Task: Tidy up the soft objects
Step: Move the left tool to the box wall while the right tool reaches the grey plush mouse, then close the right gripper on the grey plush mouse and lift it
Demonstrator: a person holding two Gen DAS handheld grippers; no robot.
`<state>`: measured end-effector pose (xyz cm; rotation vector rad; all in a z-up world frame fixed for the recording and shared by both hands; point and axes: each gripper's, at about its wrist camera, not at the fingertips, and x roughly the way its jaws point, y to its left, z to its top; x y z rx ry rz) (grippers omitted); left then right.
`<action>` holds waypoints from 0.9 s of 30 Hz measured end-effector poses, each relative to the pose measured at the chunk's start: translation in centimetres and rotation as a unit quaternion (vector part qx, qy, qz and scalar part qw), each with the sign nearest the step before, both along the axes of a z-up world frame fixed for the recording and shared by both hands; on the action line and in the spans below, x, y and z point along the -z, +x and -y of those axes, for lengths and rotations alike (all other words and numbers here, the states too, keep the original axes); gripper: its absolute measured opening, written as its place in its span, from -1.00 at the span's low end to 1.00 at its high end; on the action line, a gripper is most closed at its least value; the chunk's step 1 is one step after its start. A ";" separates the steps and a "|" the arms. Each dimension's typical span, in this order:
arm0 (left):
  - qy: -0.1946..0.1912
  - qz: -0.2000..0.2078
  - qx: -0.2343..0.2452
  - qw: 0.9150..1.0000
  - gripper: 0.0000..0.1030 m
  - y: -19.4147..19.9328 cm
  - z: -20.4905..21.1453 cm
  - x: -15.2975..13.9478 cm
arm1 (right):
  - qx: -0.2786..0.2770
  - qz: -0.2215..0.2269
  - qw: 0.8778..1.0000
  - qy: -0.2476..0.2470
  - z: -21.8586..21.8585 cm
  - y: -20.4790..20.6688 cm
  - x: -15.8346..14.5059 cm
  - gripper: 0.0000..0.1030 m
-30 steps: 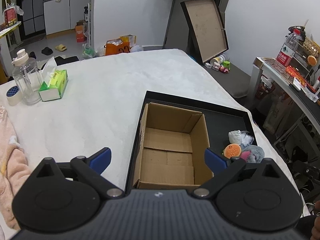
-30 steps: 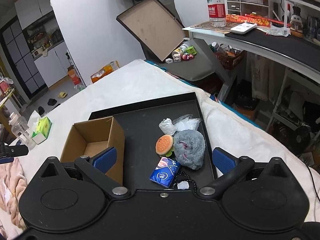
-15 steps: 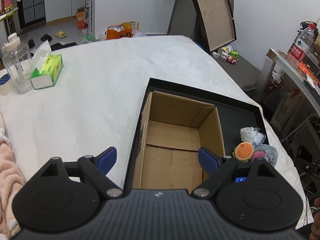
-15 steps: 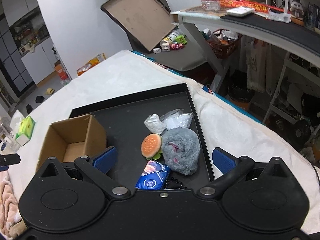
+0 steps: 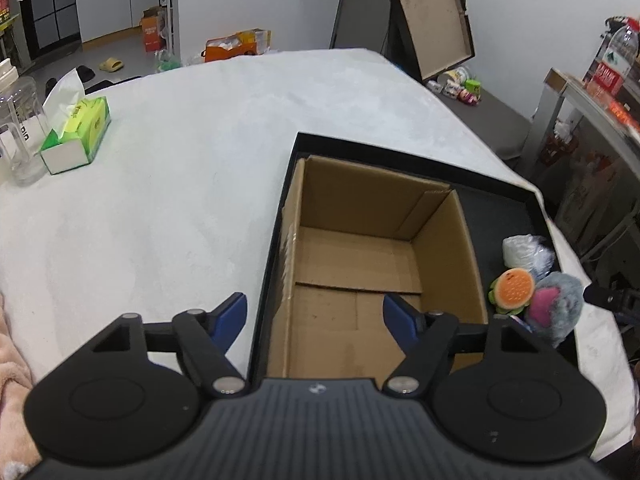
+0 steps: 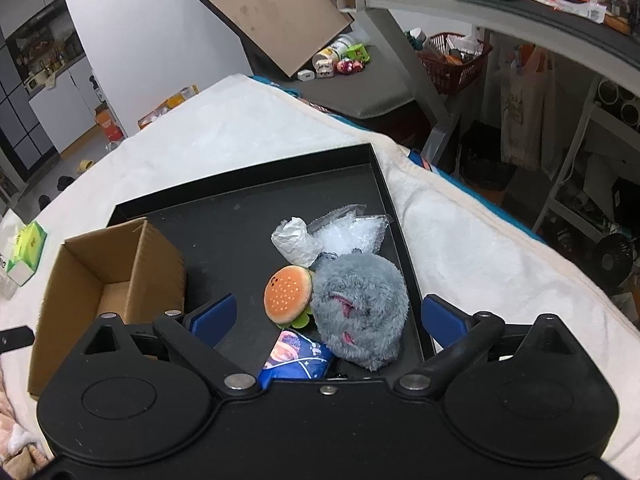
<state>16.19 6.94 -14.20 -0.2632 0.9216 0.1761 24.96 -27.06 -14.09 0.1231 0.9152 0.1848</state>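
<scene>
Cardboard makes the open box point(image 5: 372, 264) that stands at the left end of the black tray point(image 6: 248, 208), empty, probably to receive the soft things. The left gripper point(image 5: 314, 316) is above its near left wall, jaws closing with that wall between them, not pressing yet. Further right, the burger plush point(image 6: 288, 294) touches the grey plush point(image 6: 360, 308); the right gripper point(image 6: 326, 318) hangs wide apart over both, holding nothing.

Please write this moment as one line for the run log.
left tongs: closing, astride box wall | right tongs: open over grey plush | box: empty
</scene>
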 end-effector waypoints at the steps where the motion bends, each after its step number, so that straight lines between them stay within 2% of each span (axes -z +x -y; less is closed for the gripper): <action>1: 0.000 -0.003 -0.001 1.000 0.39 0.2 -0.2 0.3 | 0.000 -0.002 1.000 0.000 -0.1 0.3 0.3 0.91; 15: -0.020 -0.038 -0.023 0.999 0.00 1.0 -1.4 4.3 | -0.011 -0.010 0.999 -0.040 -1.0 2.3 4.7 0.75; 18: -0.022 -0.042 -0.024 0.999 -0.15 1.1 -1.4 4.7 | -0.009 -0.011 0.999 -0.037 -0.9 2.5 5.4 0.73; 20: -0.025 -0.045 -0.026 0.998 -0.32 1.2 -1.4 4.8 | -0.010 -0.016 0.999 -0.029 -0.8 2.6 5.7 0.72; 22: -0.029 -0.047 -0.029 0.998 -0.45 1.3 -1.4 4.9 | -0.011 -0.015 0.999 -0.027 -0.6 2.7 6.0 0.63; 24: -0.026 -0.049 -0.035 0.998 -0.58 1.3 -1.5 5.0 | -0.008 -0.014 0.999 -0.029 -0.4 2.8 6.5 0.38; 27: -0.025 -0.048 -0.040 0.998 -0.69 1.2 -1.5 5.1 | -0.005 -0.010 1.000 -0.023 0.0 2.8 6.8 0.25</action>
